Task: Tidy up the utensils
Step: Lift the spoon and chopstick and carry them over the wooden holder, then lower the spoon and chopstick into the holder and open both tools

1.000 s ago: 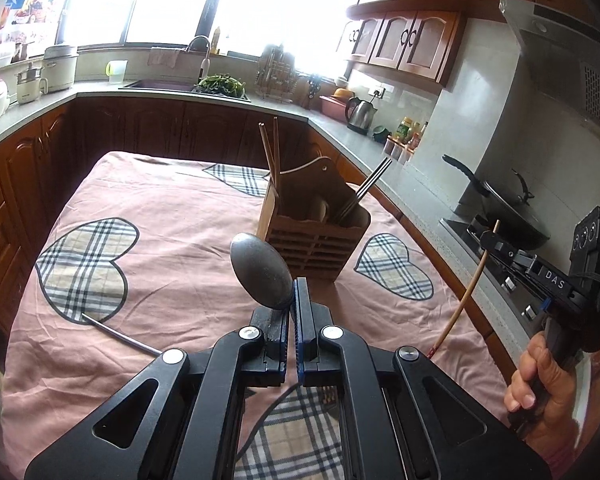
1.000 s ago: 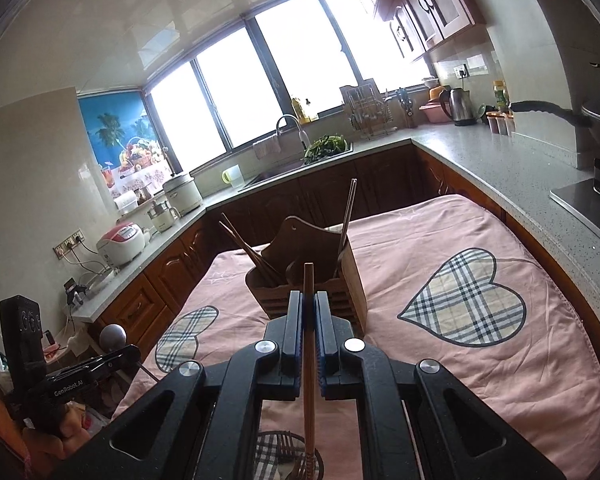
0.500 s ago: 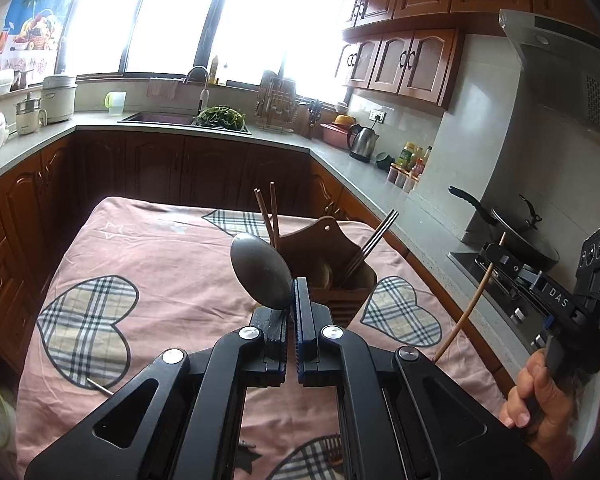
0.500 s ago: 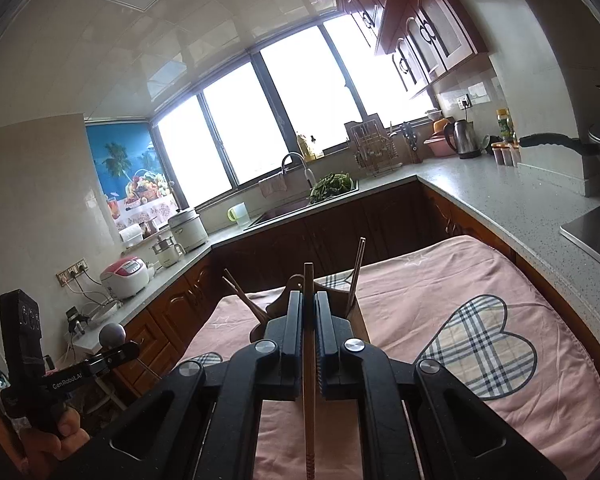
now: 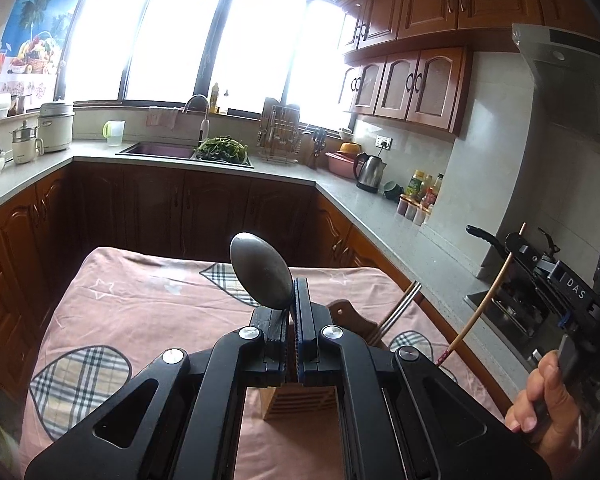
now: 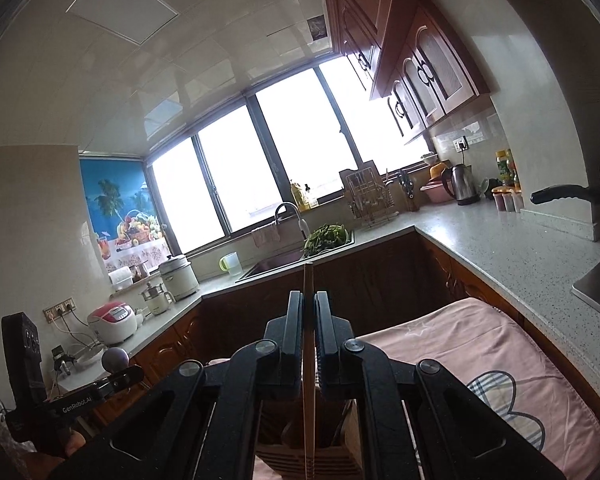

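With the wooden holder (image 5: 300, 400) now sunk under both tongs, clenched left tongs (image 5: 292, 312) on the spoon (image 5: 262, 274), right tongs (image 6: 308, 320) on the chopstick (image 6: 308, 288), poised for dropping in.

Your pink tablecloth (image 5: 160, 304) carries beige plaid hearts edged in dark line, plus faint white star outlines. Above that cloth, the dull grey metal spoon (image 5: 262, 276) sits in your black left gripper (image 5: 292, 316), whose pads are blue. Right of the spoon you have a tan chopstick (image 5: 484, 308) with a red patterned tip, and below the spoon the pale wooden slatted utensil holder (image 5: 300, 402). Your right gripper (image 6: 309, 320) is black too
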Demonstrator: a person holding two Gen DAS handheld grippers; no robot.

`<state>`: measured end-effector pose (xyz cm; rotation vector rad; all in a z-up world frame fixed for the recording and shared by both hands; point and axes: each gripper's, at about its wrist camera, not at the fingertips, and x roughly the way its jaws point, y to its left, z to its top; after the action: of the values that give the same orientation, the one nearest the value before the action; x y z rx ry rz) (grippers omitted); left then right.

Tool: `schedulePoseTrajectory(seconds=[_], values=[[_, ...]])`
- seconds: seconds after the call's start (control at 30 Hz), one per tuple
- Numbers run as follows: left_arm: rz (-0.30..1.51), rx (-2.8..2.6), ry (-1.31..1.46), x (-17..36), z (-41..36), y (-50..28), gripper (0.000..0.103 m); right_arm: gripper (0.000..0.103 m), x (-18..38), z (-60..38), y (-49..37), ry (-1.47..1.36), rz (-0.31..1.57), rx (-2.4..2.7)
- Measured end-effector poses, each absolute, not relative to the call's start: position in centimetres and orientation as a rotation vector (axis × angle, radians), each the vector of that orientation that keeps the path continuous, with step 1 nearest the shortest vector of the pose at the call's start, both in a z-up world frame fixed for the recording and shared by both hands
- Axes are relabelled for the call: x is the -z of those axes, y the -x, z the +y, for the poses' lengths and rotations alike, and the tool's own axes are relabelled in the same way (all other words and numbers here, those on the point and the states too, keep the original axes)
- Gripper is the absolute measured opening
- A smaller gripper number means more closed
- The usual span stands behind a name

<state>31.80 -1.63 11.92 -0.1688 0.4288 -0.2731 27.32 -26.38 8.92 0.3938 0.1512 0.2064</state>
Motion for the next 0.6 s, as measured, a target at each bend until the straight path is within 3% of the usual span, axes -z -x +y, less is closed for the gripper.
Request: schedulePoseTrajectory(seconds=[0.6], values=[[0.515,0.249,0.173,-5.7,-2.9,-37.4,0.002,0.005,-2.8,-25.6,-34.2,-0.410,0.179,-0.168]])
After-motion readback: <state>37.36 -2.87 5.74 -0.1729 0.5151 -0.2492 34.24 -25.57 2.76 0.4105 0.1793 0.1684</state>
